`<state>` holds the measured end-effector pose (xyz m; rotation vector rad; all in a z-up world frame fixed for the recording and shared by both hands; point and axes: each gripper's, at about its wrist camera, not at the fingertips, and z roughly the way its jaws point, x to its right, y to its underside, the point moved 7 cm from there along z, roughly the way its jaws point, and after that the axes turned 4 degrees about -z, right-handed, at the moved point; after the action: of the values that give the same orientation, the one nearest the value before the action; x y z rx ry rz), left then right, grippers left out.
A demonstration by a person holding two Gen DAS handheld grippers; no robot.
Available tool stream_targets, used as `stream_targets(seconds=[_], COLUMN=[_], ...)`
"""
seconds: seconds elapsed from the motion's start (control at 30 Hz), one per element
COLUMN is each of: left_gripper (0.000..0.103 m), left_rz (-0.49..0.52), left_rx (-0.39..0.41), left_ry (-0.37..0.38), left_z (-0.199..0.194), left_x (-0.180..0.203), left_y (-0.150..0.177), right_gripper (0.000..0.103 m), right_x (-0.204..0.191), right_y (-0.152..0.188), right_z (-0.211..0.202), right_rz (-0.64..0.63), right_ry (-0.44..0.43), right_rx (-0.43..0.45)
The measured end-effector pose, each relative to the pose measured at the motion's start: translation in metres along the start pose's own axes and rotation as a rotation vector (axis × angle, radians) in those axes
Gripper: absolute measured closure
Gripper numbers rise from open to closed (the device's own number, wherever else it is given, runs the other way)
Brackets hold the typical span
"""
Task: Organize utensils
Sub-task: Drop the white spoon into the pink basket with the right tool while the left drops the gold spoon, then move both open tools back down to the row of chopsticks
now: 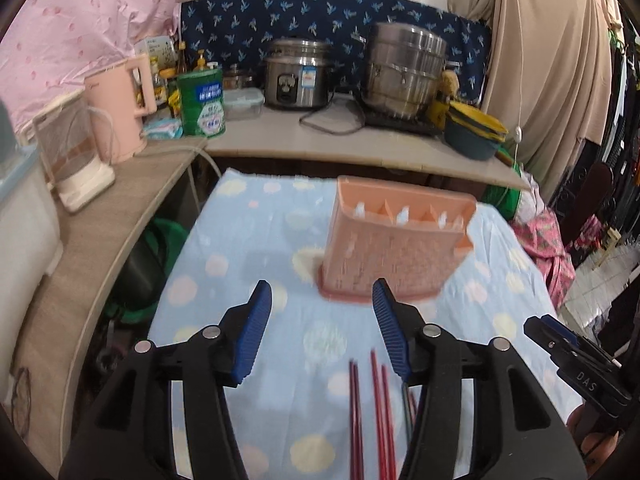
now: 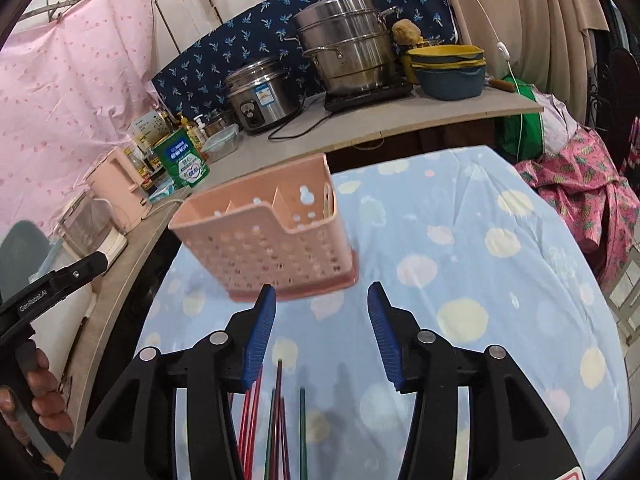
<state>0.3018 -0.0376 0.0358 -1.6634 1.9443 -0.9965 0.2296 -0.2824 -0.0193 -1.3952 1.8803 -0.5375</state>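
Chopsticks, slim red and dark green lacquered sticks (image 2: 276, 416), lie in a loose bundle on the pale blue cloth with pastel dots (image 2: 460, 272), at six o'clock from the salmon-pink perforated plastic utensil caddy (image 2: 268, 244), which stands upright with divided compartments. Left gripper (image 1: 322, 316) and right gripper (image 2: 322, 320), black-armed with ribbed blue pads, both hang released, jaws spread wide above the sticks, grasping nothing

We see both wrist views looking forward and down from close by, sharing the pink holder (image 1: 400, 240) (image 2: 264, 232), chopsticks (image 1: 376, 412) (image 2: 276, 420) and far surface (image 1: 320, 136) (image 2: 360, 120).
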Motion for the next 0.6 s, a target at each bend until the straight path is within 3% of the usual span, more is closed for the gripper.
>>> stream_targets(seconds=[0.33,0.6], left_gripper=[0.053,0.053], left_rz=[-0.012,0.013], left_rx=[-0.185,-0.256], left_ry=[0.006,-0.019], left_z=[-0.012,-0.014], left_x=[-0.015,-0.014], left_y=[0.124,0.192], right_gripper=[0.056,0.056], right_x=[0.002,-0.002], right_y=[0.140,0.194], right_z=[-0.029,-0.037], right_rz=[0.008,-0.057], right_ry=[0.008,0.060], right_rx=[-0.199,-0.249])
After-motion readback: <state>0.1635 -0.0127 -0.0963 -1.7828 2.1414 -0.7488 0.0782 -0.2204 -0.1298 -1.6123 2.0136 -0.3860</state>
